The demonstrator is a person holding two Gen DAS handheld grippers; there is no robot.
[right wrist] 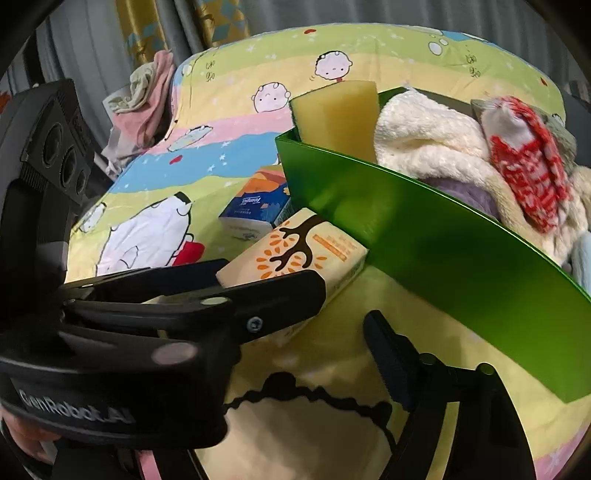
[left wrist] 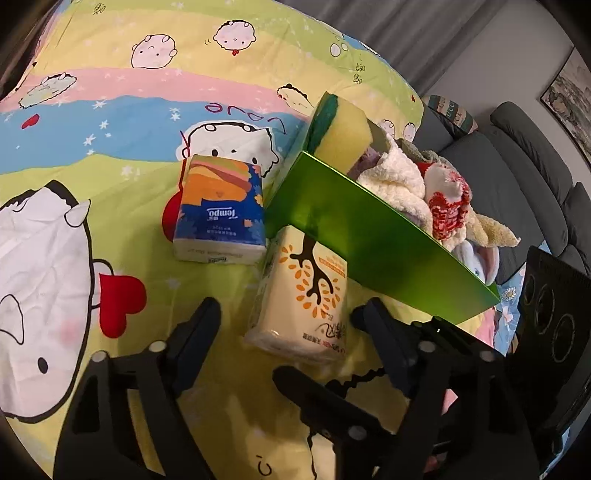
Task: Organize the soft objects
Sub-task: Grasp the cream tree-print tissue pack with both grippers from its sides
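A cream tissue pack with a brown tree print (left wrist: 306, 295) lies on the cartoon bedspread against the green box (left wrist: 369, 236). My left gripper (left wrist: 286, 314) is open, its fingers on either side of the pack's near end. A blue and orange Tempo tissue pack (left wrist: 221, 210) lies just beyond. The box holds a yellow-green sponge (left wrist: 340, 129), a cream towel (left wrist: 395, 177) and a red-white sock (left wrist: 450, 203). In the right wrist view my right gripper (right wrist: 362, 328) is open and empty near the box (right wrist: 443, 251), with the left gripper's fingers (right wrist: 266, 295) around the cream pack (right wrist: 299, 247).
A pile of pink and pale clothes (right wrist: 144, 99) sits at the bed's far left corner. A grey sofa (left wrist: 517, 177) stands beyond the box, with a framed picture (left wrist: 572, 99) on the wall. Curtains (right wrist: 147, 33) hang behind the bed.
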